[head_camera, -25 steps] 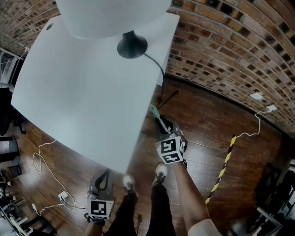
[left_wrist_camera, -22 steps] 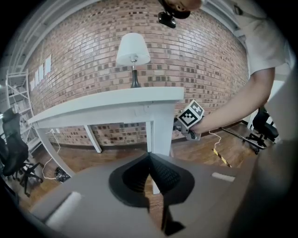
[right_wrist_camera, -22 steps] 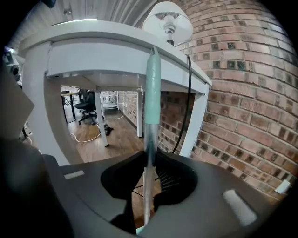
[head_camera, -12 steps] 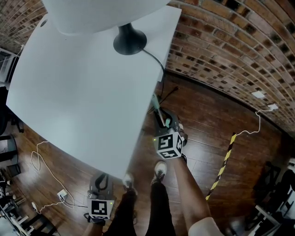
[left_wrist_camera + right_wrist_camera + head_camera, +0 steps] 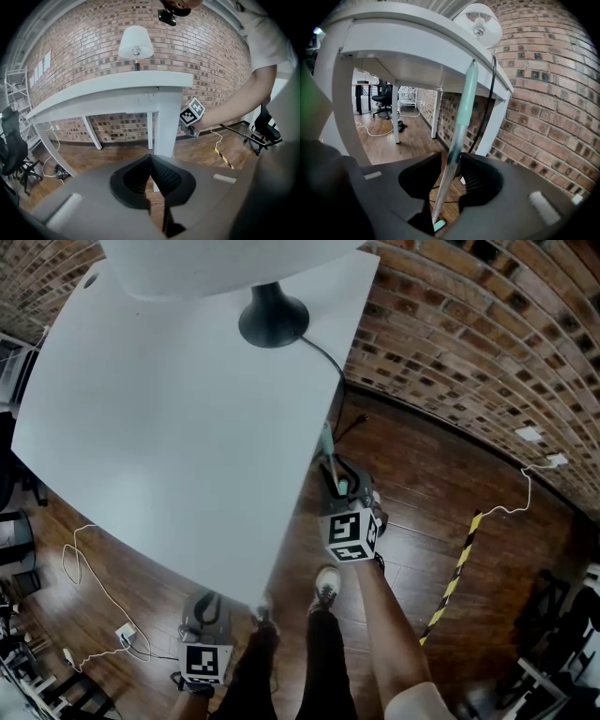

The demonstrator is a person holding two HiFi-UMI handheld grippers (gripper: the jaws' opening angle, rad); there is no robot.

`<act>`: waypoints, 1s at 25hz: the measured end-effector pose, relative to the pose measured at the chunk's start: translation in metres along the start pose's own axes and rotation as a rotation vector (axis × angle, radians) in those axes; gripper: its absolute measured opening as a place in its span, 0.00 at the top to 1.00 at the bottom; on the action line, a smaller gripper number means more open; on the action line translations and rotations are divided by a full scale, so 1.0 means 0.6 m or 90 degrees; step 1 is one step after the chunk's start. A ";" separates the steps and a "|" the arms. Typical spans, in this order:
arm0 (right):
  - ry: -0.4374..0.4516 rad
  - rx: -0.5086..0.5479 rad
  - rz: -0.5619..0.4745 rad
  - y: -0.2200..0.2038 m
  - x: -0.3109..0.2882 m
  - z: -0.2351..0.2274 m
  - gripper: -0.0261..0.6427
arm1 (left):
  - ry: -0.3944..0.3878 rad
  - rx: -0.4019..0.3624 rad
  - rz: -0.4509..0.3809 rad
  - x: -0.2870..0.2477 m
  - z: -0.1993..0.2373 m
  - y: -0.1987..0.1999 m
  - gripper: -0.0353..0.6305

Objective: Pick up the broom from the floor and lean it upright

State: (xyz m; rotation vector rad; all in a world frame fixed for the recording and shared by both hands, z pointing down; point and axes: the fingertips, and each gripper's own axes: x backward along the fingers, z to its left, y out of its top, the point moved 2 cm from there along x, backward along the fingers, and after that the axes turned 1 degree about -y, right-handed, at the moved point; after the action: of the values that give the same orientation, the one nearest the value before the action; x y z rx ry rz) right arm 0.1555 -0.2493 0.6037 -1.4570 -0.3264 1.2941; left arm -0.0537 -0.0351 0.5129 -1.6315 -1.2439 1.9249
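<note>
The broom's handle [image 5: 461, 123], pale green with a grey lower part, stands nearly upright, and its top rests against the white table's edge [image 5: 440, 56]. In the head view the handle's top [image 5: 327, 445] shows beside the table's right edge. My right gripper [image 5: 452, 158] [image 5: 336, 486] has just been opening its jaws. The handle still runs between them, with a gap on the left side. My left gripper [image 5: 151, 160] [image 5: 207, 607] hangs low by the person's left leg, shut and holding nothing. The broom's head is hidden.
The white table [image 5: 169, 427] bears a lamp with a black base [image 5: 273, 321], whose cable [image 5: 323, 367] drops over the edge. A brick wall [image 5: 469, 352] is just behind. A yellow-black strip [image 5: 457, 575] and white cords [image 5: 84, 568] lie on the wooden floor. The person's shoes [image 5: 325, 584] are below the right gripper.
My right gripper and the broom handle have shifted toward the table's edge, where the handle's top now rests. The left gripper has stayed in place.
</note>
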 end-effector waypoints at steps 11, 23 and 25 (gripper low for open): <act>-0.008 -0.013 0.002 -0.007 0.009 0.002 0.74 | 0.000 0.010 0.005 0.005 -0.001 -0.008 0.95; -0.040 -0.048 0.008 -0.030 0.056 -0.004 0.94 | 0.001 0.000 0.000 0.007 -0.005 -0.008 0.95; -0.047 -0.066 -0.002 -0.024 0.080 -0.009 0.94 | 0.008 -0.014 -0.002 0.008 -0.002 -0.005 0.95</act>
State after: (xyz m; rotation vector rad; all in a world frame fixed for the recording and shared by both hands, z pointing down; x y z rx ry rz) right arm 0.1840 -0.2098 0.5896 -1.4968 -0.4505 1.3476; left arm -0.0547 -0.0291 0.5123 -1.6486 -1.2658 1.9036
